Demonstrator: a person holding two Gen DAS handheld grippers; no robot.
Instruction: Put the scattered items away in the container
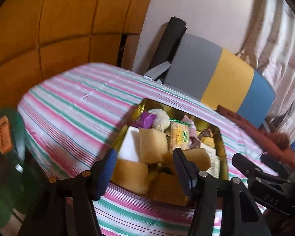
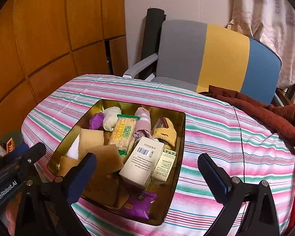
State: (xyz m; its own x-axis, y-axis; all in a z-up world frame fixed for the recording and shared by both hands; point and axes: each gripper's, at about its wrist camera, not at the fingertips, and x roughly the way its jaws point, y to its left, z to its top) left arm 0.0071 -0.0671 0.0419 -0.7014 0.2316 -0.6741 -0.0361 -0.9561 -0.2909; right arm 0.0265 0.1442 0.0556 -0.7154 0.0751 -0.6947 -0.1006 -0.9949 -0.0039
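A gold tin (image 2: 182,129) sits on the striped tablecloth (image 2: 222,133). Inside it lie a cracker pack (image 2: 123,133), a white box (image 2: 141,161), a smaller green-printed box (image 2: 164,165), purple packets (image 2: 139,204), a yellow cloth (image 2: 165,133), a pink cloth (image 2: 143,122) and tan sponge pieces (image 2: 92,137). My right gripper (image 2: 147,173) hangs open and wide above the tin's near half, with nothing held. In the left wrist view my left gripper (image 1: 145,175) stands open over the tin (image 1: 224,147), with the sponge pieces (image 1: 151,145) lying below its fingers.
A grey, yellow and blue chair (image 2: 222,55) stands behind the table. A red-brown jacket (image 2: 265,116) lies over the table's far right corner. Wooden wall panels (image 2: 39,39) are to the left and a curtain (image 2: 275,19) to the right. An orange object (image 1: 4,137) lies low at the left.
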